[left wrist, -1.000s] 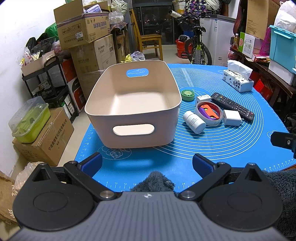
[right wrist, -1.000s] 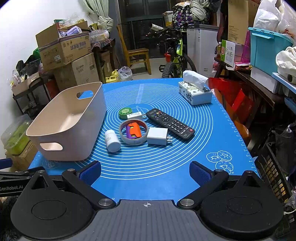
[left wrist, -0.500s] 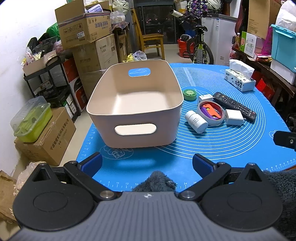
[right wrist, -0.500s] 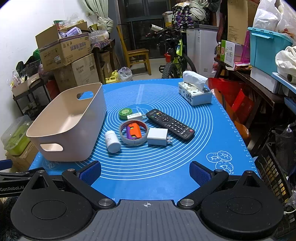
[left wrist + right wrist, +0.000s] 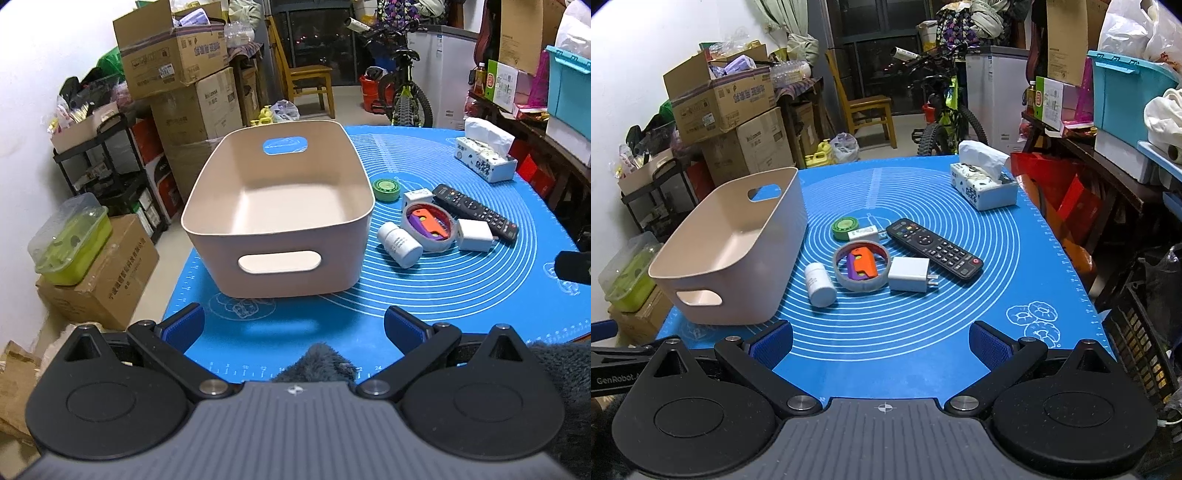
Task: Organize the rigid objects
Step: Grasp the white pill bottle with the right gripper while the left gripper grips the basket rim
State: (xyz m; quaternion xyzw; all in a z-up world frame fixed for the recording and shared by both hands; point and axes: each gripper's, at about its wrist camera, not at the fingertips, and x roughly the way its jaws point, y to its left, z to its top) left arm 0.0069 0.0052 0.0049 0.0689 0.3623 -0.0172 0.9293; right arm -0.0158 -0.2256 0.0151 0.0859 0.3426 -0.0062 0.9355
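An empty beige bin with handle cutouts stands on the blue mat. To its right lie a white bottle, a grey ring holding an orange and purple piece, a white charger, a black remote, a green round tin and a small white block. My left gripper is open in front of the bin. My right gripper is open near the mat's front edge, holding nothing.
A tissue box sits at the mat's far right. Cardboard boxes and a shelf stand left of the table, a bicycle and chair behind, stacked goods on the right. A fuzzy sleeve shows at lower right.
The left gripper has drifted slightly, so the bin sits a little further right in its view. The right view is almost unchanged. Both grippers stay open.
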